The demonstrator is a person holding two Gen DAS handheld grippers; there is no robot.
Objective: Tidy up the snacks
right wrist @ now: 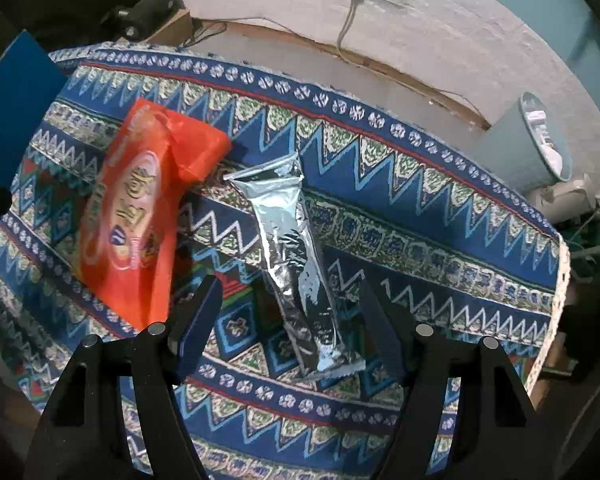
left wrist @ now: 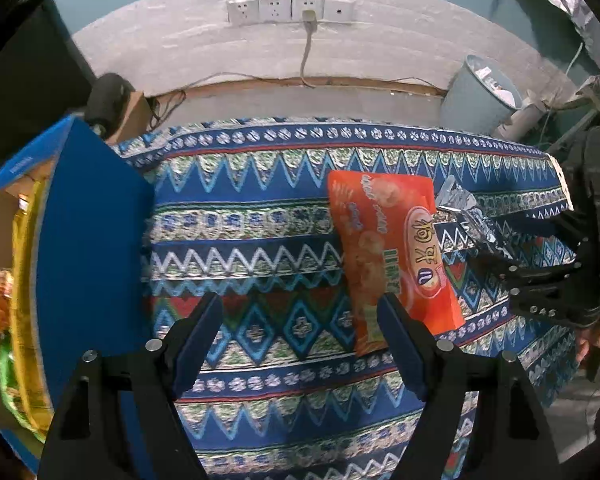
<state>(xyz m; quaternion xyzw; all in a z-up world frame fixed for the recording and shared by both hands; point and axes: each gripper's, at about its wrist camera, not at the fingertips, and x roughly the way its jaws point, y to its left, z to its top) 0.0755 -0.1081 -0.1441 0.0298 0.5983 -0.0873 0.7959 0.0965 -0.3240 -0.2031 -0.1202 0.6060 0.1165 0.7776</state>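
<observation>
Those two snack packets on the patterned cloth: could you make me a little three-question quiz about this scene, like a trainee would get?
1. True or false: the right claw is shut on the long silver foil packet.
2. Which lies nearer the open blue cardboard box: the flat orange plastic snack bag or the silver packet?
3. Name what covers the table.

Key:
1. False; its jaws stand open on either side of the packet.
2. The orange bag.
3. A blue zigzag-patterned woven cloth.
</observation>
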